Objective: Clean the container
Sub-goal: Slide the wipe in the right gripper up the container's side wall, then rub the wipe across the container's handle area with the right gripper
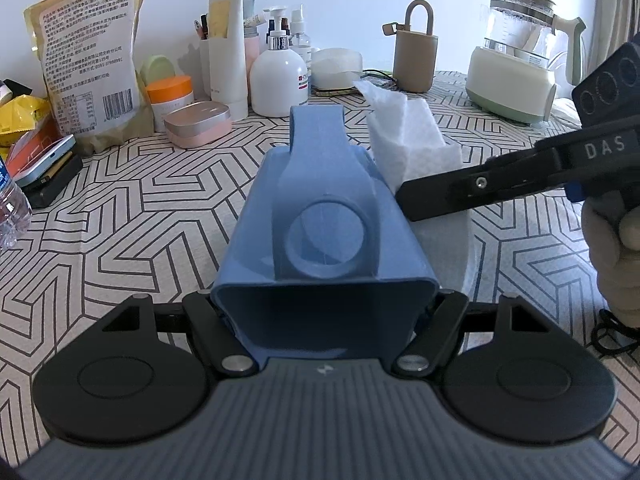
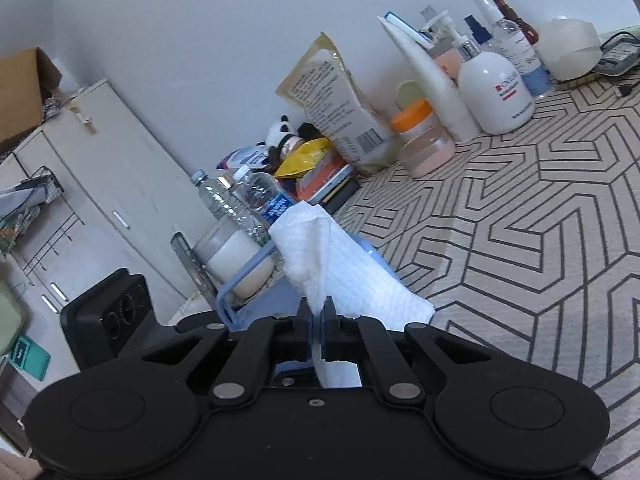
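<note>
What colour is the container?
Blue container, clearest in the left wrist view.

Container [image 1: 320,216] on table [image 1: 140,200], wipe [image 1: 408,136] just right; bottles [image 1: 280,76] behind, kettle [image 1: 516,76] far right.

My left fingers [image 1: 208,328] are matt black plastic, clamped on a smooth, matt blue plastic container [image 1: 320,216]. The white paper towel [image 2: 340,276] looks soft and embossed. A woven, patterned cloth [image 1: 140,200] covers the worktop.

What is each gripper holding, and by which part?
Left gripper: the blue container, clamped across its sides at the open end. Right gripper: the white wipe, pinched at a bunched fold.
</note>
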A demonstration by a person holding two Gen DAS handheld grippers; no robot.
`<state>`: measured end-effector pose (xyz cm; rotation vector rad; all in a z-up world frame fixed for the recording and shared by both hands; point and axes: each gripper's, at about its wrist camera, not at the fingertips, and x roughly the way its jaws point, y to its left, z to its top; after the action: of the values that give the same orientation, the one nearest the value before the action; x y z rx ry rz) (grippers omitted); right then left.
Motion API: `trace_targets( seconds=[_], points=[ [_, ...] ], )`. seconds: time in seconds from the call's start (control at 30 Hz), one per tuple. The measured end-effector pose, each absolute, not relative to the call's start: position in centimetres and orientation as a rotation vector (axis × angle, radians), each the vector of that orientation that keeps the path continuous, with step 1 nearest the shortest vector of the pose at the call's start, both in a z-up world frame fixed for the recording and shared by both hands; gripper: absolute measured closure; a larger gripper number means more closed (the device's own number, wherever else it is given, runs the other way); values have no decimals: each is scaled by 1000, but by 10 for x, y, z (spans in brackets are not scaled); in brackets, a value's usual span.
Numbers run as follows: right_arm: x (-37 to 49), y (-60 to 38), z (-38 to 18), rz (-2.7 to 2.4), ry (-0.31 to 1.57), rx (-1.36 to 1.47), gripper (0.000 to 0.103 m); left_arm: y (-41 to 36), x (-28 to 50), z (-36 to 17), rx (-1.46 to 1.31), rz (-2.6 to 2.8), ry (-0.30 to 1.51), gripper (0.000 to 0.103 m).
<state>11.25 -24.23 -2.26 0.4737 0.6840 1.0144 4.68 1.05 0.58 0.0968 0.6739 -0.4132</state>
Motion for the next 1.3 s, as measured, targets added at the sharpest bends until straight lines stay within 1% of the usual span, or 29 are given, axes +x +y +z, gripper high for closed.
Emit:
trace_targets(
  seconds=[0.2,0.43,0.63,0.83,0.97,1.13,1.3],
  points=[
    [116,-243,-26,983,706,469,97,10,46,6,96,-420,673,30],
    [115,-247,-21,1063,645,541,97,9,46,6,105,-427,672,30],
    [104,-233,-14,1145,608,482,97,3,42,6,143,-452,662,30],
    [101,-220,-12,1202,614,453,97,3,42,6,145,-440,656,29],
    [103,-222,-10,1167,601,439,100,1,39,7,159,-442,644,30],
    [114,-234,-15,1075,604,504,100,1,38,7,166,-445,641,30],
    [110,-230,-13,1093,595,469,100,1,37,6,162,-445,644,29]
  ],
)
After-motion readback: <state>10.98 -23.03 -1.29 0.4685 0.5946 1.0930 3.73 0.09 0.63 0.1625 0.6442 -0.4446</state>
